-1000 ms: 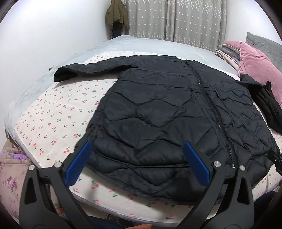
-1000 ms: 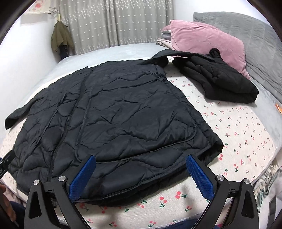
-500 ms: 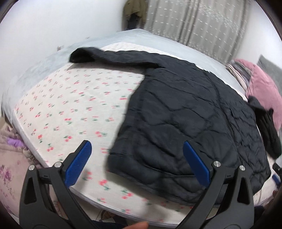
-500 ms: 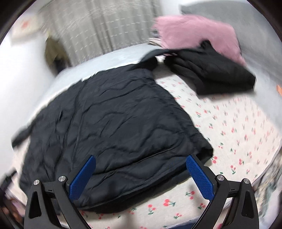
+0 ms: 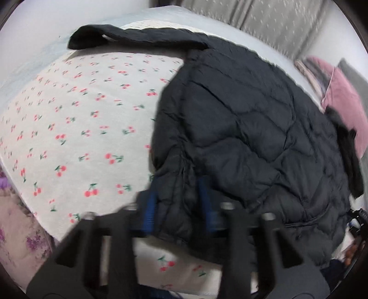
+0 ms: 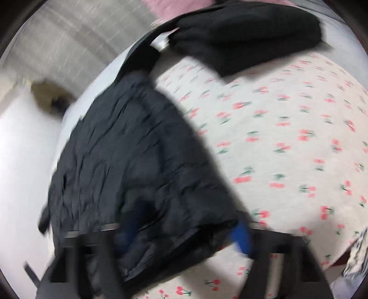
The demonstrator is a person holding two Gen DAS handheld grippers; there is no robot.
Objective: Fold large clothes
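Note:
A large black quilted jacket (image 5: pixel 241 128) lies spread on the cherry-print bed sheet (image 5: pixel 76 128), one sleeve (image 5: pixel 128 38) stretched to the far left. My left gripper (image 5: pixel 178 207) is shut on the jacket's near left hem corner, with fabric bunched between the blue pads. In the right wrist view the jacket (image 6: pixel 128 161) fills the left half. My right gripper (image 6: pixel 181 234) straddles its near right hem corner, its blue pads (image 6: pixel 240 237) still well apart. Both views are blurred.
A second folded black garment (image 6: pixel 248 36) lies at the far right of the bed. Pink pillows (image 5: pixel 345 108) sit beyond it. Grey curtains (image 5: pixel 264 20) and a white wall stand behind. The bed's near edge (image 5: pixel 188 269) is just below my grippers.
Both grippers dropped down onto the jacket's near hem corners. The left went from wide open to shut on the fabric. The right narrowed around the corner.

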